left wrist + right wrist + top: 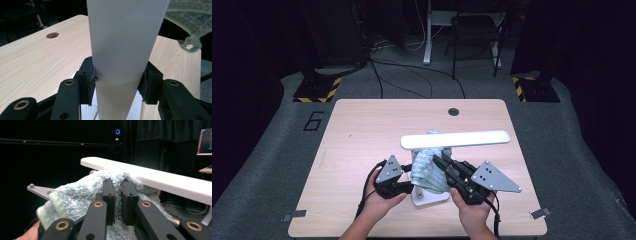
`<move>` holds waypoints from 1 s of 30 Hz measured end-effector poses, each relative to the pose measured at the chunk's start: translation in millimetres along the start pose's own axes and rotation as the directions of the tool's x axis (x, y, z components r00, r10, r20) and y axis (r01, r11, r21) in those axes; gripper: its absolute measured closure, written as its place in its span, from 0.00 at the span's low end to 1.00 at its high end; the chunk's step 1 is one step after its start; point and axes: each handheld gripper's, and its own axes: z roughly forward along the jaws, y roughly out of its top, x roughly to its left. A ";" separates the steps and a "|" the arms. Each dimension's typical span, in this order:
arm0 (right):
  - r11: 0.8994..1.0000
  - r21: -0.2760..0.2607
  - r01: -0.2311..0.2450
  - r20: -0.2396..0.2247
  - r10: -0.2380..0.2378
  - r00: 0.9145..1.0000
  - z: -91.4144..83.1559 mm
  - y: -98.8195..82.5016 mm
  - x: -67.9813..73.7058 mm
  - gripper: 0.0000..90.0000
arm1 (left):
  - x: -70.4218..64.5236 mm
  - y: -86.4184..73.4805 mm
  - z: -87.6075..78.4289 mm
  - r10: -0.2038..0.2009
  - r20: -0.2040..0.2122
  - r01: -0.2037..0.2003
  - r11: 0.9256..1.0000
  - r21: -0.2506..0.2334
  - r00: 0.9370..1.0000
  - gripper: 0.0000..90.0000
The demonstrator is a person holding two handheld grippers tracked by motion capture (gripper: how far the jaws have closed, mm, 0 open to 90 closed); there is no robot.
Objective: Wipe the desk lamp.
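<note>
The left gripper (408, 176) clamps the lamp's upright post (125, 62). The right gripper (439, 162) pinches the towel (428, 170), just below the lamp's level bar (455, 139).

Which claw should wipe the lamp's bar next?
Right. The right claw already pinches the fluffy pale-green towel just under the white flat lamp bar; the left claw is clamping the lamp's white post.

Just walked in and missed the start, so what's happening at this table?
A person is working on a white desk lamp that stands on a wooden table. The left gripper clamps the lamp's upright post between its jaws. The right gripper is shut on a fluffy pale-green cloth, held against the lamp just under its flat head, apparently to wipe it.
</note>
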 end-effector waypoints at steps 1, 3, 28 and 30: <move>1.000 -0.002 -0.003 0.012 0.003 1.000 -1.9 -0.3 -0.1 0.93 | -0.4 -0.3 0.6 -0.002 -0.007 0.002 1.000 -0.009 1.000 0.59; 1.000 -0.002 0.017 0.035 -0.017 0.999 -6.1 -0.9 -2.6 0.93 | 0.4 -0.2 -0.2 -0.001 0.004 0.001 1.000 -0.001 1.000 0.59; 1.000 -0.005 0.003 0.205 -0.002 0.979 -41.4 -8.9 -35.5 0.93 | 0.7 -0.8 -0.3 -0.002 0.010 0.002 1.000 0.005 1.000 0.59; 1.000 -0.008 -0.008 0.205 0.009 0.979 -41.0 -10.3 -36.0 0.93 | 0.8 -0.9 -0.1 -0.002 0.010 0.002 1.000 0.004 1.000 0.59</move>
